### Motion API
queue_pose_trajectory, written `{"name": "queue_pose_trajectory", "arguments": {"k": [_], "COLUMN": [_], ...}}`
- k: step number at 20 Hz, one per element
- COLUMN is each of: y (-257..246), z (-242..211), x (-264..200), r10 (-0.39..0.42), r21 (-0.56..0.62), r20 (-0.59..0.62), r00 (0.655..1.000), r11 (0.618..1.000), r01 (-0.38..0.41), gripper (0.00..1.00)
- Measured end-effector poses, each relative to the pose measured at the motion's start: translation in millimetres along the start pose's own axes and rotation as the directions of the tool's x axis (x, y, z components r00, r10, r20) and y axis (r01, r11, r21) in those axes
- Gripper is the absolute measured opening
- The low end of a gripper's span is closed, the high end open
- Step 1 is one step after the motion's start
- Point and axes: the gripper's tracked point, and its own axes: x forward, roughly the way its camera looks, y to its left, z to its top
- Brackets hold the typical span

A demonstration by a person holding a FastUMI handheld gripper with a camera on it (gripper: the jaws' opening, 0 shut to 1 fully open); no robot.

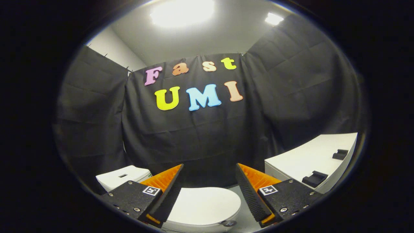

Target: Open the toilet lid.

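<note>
Black cloth [207, 136] hangs as the booth's back wall across the middle of the frame, with a grey ceiling above and two bright ceiling lights [182, 11] at the top. Toilet [207, 213] sits at the bottom centre; its white lid [205, 202] lies flat and closed over the bowl, seen from above, mostly between the two fingers and slightly below them. White cistern [124, 176] stands at lower left, just behind the left finger, with a dark slot in its top. White counter [310, 158] at lower right carries two small black blocks [315, 178], well apart from the toilet. Gripper [209, 166] held above the lid, fingers spread wide, nothing between them and no contact with the lid visible. A small round grey piece [229, 223] shows at the lid's near right edge; cannot tell what it is.
</note>
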Motion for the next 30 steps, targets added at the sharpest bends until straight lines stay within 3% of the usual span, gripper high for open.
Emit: {"name": "queue_pose_trajectory", "arguments": {"k": [8, 13, 16, 23, 30], "y": [-26, -69, -78, -93, -102], "z": [-58, -99, -124, -175, -232], "x": [16, 17, 16, 4, -1], "r10": [-0.044, -0.145, -0.160, -0.206, -0.250], "r21": [0.194, 0.328, 0.364, 0.506, 0.589], "r20": [-0.113, -0.189, -0.237, -0.347, -0.466], "r00": [0.993, 0.971, 0.958, 0.915, 0.849], "r11": [0.979, 0.923, 0.900, 0.781, 0.628], "r01": [0.066, 0.202, 0.241, 0.368, 0.508], "gripper": [0.96, 0.96, 0.96, 0.96, 0.96]}}
